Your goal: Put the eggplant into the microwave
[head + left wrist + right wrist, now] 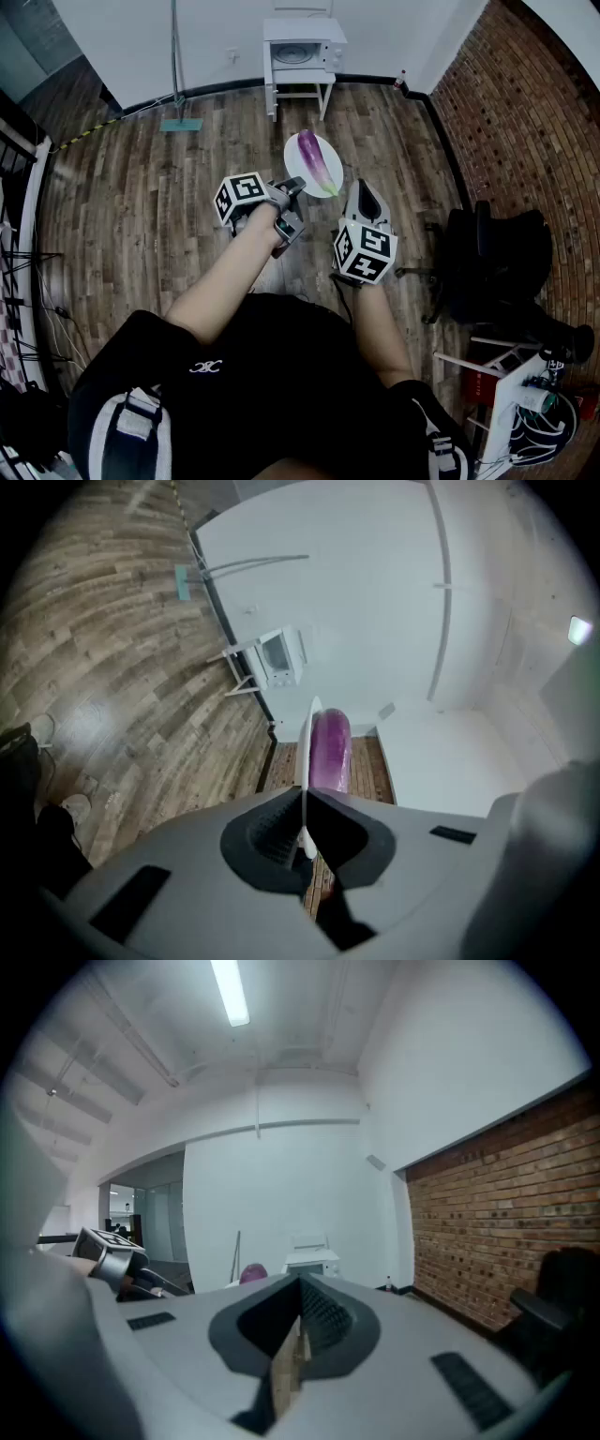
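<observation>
Head view showed the left claw (293, 190) clamped on the rim of a white plate (296, 167) carrying the eggplant (317, 161), well apart from the microwave (305, 52) by the wall. Beside it, the right claw (365, 193) was closed and empty. The approach and loading apparently remained.

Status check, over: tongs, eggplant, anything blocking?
Left tongs clamped on plate rim, right tongs shut, empty. Eggplant on plate. Microwave ahead, door looks shut.
</observation>
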`<state>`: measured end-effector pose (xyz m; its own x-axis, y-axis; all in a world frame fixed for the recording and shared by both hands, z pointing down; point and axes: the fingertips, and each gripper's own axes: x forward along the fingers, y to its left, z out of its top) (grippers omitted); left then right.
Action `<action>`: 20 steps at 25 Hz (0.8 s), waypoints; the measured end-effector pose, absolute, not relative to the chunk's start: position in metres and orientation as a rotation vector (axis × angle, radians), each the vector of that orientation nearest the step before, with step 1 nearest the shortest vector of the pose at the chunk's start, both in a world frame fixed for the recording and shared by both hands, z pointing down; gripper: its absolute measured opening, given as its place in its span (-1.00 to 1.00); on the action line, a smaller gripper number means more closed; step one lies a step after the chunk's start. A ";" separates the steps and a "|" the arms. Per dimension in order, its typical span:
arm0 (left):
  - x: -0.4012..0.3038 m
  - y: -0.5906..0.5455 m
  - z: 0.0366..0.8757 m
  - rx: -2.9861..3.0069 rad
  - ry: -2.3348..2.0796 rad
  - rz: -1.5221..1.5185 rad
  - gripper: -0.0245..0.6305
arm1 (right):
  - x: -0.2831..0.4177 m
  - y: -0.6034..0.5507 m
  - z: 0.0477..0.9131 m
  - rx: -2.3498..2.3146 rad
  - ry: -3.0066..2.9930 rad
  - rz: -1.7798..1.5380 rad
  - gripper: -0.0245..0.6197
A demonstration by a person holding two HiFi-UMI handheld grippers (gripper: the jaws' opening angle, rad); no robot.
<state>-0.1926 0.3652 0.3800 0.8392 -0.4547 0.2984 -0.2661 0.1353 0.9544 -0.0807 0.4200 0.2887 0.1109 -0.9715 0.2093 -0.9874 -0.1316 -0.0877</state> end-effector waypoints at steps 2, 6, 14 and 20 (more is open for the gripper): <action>-0.188 0.364 0.379 1.463 -0.614 -0.143 -0.88 | -0.077 0.418 0.288 2.284 -2.036 0.326 -0.91; -0.182 0.363 0.380 1.465 -0.626 -0.146 -0.88 | -0.071 0.419 0.289 2.281 -2.042 0.304 -0.91; -0.174 0.357 0.383 1.460 -0.641 -0.174 -0.88 | -0.058 0.412 0.301 2.262 -2.036 0.311 -0.91; -0.171 0.335 0.397 1.441 -0.656 -0.174 -0.88 | -0.053 0.386 0.309 2.245 -2.026 0.286 -0.90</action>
<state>-0.1709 0.3346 0.3969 0.8147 -0.4897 0.3107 -0.2717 0.1511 0.9505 -0.0528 0.3860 0.3092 0.0950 -0.9735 0.2081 -0.9930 -0.1073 -0.0487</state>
